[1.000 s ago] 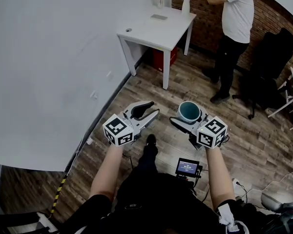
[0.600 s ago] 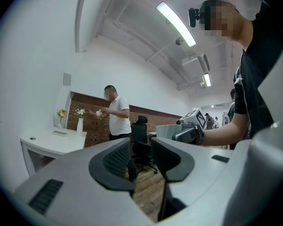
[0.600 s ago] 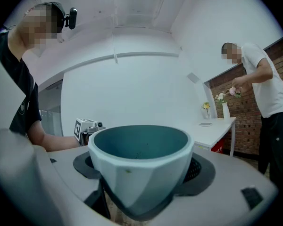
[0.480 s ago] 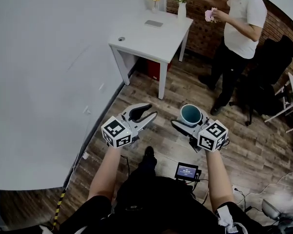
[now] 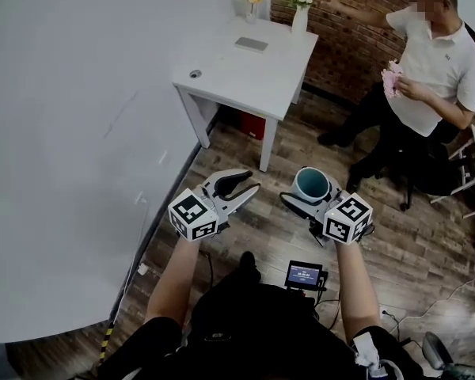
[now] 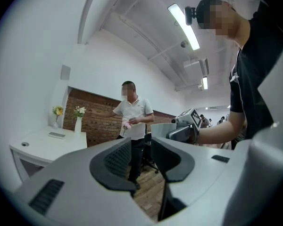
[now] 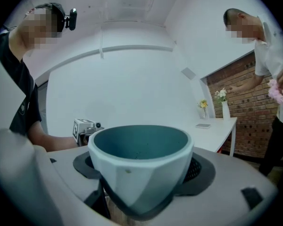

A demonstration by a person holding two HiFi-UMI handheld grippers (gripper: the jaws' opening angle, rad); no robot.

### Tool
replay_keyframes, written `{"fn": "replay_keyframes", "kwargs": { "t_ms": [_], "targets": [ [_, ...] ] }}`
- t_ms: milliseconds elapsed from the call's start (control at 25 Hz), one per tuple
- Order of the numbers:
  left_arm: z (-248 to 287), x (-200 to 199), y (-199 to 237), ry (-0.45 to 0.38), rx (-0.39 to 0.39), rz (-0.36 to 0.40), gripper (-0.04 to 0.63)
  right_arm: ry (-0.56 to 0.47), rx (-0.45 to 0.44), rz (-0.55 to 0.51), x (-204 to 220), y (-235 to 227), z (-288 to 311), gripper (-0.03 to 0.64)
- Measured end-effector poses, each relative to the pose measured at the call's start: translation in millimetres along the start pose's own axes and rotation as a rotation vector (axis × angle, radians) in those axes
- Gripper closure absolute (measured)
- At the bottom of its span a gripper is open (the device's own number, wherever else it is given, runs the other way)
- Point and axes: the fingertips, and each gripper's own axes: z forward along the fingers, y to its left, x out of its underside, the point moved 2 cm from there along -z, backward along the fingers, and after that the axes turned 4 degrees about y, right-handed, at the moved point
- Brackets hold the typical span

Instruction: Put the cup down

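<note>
A cup (image 5: 311, 184), teal inside and pale blue-grey outside, is held upright in the air over the wooden floor. My right gripper (image 5: 309, 193) is shut on it, one pad on each side. In the right gripper view the cup (image 7: 141, 159) fills the space between the pads of that gripper (image 7: 141, 171), and its hollow looks empty. My left gripper (image 5: 239, 187) hangs level to the cup's left, a short way off. It is open with nothing in it. The left gripper view shows only floor and a person through the gap of that gripper (image 6: 144, 157).
A white table (image 5: 245, 66) stands ahead against the white wall, carrying two flower vases (image 5: 300, 10) and a flat dark item. A red box sits under it. A person in a white shirt (image 5: 439, 70) stands at the right by a brick wall.
Both grippers keep their pose and the cup stays gripped. The table has slid slightly left in view. The person at the right has turned and now holds something pink; white flowers now stand in the vase.
</note>
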Motion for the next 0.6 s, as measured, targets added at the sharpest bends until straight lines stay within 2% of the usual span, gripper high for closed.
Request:
{"fn": "replay_keyframes", "kwargs": {
  "t_ms": [440,600],
  "targets": [
    [12.6,-12.2,77.5,-0.014,0.031,-0.006,0.462,0.012,0.051,0.003,-26.7,-51.6,50.0,0.202],
    [19.3,-11.6,90.2,-0.016,0.028,-0.003,0.462,-0.001,0.056,0.001,-31.6,-65.2,58.2,0.202]
  ]
}}
